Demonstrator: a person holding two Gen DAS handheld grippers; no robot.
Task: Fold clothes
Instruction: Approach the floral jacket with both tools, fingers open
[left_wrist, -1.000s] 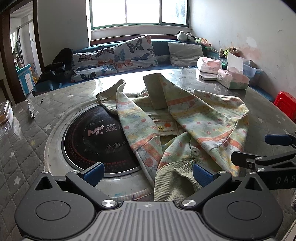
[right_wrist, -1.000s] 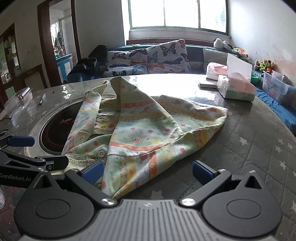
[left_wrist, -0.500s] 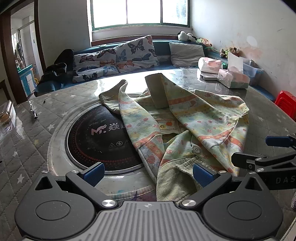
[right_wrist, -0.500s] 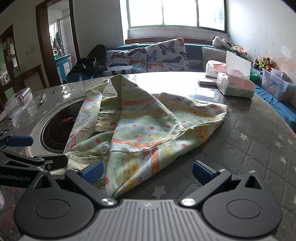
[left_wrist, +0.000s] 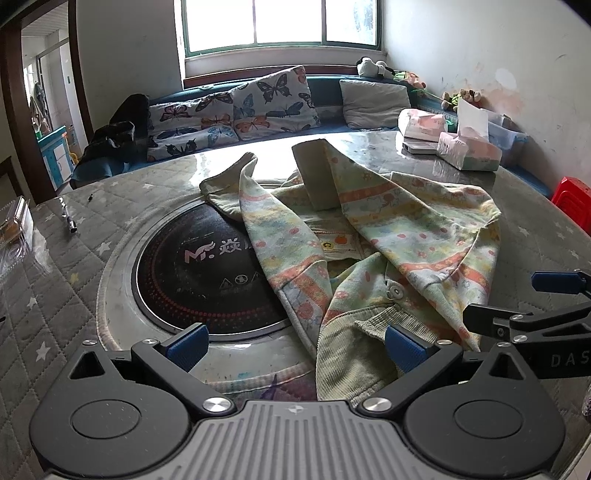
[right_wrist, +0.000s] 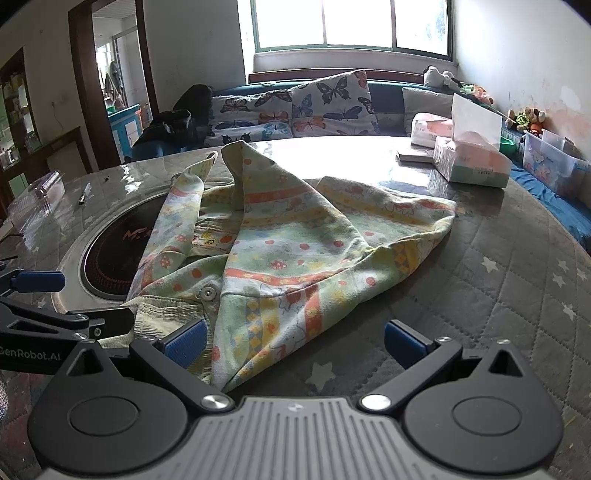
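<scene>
Left gripper (left_wrist: 293, 347): jaws spread wide, holding nothing; it hovers low over the near edge of the table, its right blue pad (left_wrist: 404, 349) just above the ribbed green hem.
Right gripper (right_wrist: 293, 343): jaws equally wide and empty, hovering beside the left one; its left pad (right_wrist: 184, 341) sits at the hem corner, and a flap of patterned cloth lies between the two pads.
Garment (left_wrist: 388, 236): a child's pastel printed top with orange bands, lying crumpled and half open straight ahead of both grippers; one sleeve (left_wrist: 229, 184) stretches away ahead and to the left of the left gripper, and a snap button (right_wrist: 207, 293) shows just ahead of the right gripper's left pad.
Table (right_wrist: 517, 280): round, under a grey quilted star-pattern cover, glossy in the window light.
Induction hob (left_wrist: 207, 273): black disc set in the tabletop, ahead-left of the left gripper; the garment's left edge overlaps it.
Tissue boxes (right_wrist: 471, 162): far ahead and to the right of the right gripper, well apart from the garment.
Butterfly cushions (left_wrist: 240, 110): on the bench beyond the table.
</scene>
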